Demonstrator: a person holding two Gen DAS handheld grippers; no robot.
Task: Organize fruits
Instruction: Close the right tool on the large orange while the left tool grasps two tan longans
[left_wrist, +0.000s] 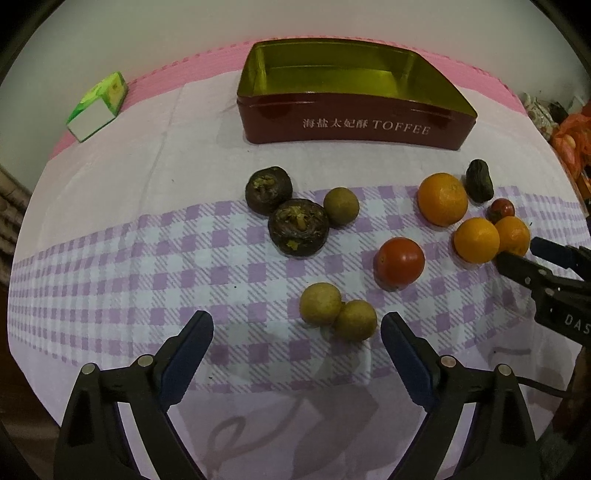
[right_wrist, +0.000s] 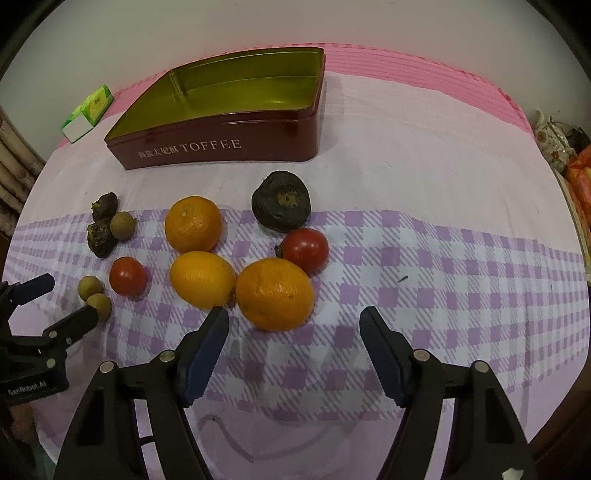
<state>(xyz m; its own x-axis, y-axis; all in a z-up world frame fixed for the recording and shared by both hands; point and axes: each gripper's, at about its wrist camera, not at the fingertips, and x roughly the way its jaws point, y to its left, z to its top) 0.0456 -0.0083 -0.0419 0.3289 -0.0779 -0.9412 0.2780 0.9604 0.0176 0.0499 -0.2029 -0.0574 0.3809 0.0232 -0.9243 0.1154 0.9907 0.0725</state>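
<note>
An open red TOFFEE tin (left_wrist: 354, 122) (right_wrist: 221, 147) with a gold inside stands at the back of the checked cloth. My left gripper (left_wrist: 297, 325) is open, its tips flanking two touching longans (left_wrist: 320, 303) (left_wrist: 355, 319) just ahead. A third longan (left_wrist: 341, 205) sits by two dark brown fruits (left_wrist: 298, 227). My right gripper (right_wrist: 294, 319) is open, with the nearest orange (right_wrist: 275, 293) just ahead of its tips. Two more oranges (right_wrist: 202, 279) (right_wrist: 193, 223), two tomatoes (right_wrist: 306, 250) (right_wrist: 127, 276) and another dark fruit (right_wrist: 280, 201) lie around it.
A green and white carton (left_wrist: 98, 107) lies at the back left on the pink mat (left_wrist: 207, 62). Bags and clutter (right_wrist: 554, 144) crowd the right edge. Each gripper shows at the side of the other's view, the right gripper (left_wrist: 522, 251) beside the oranges.
</note>
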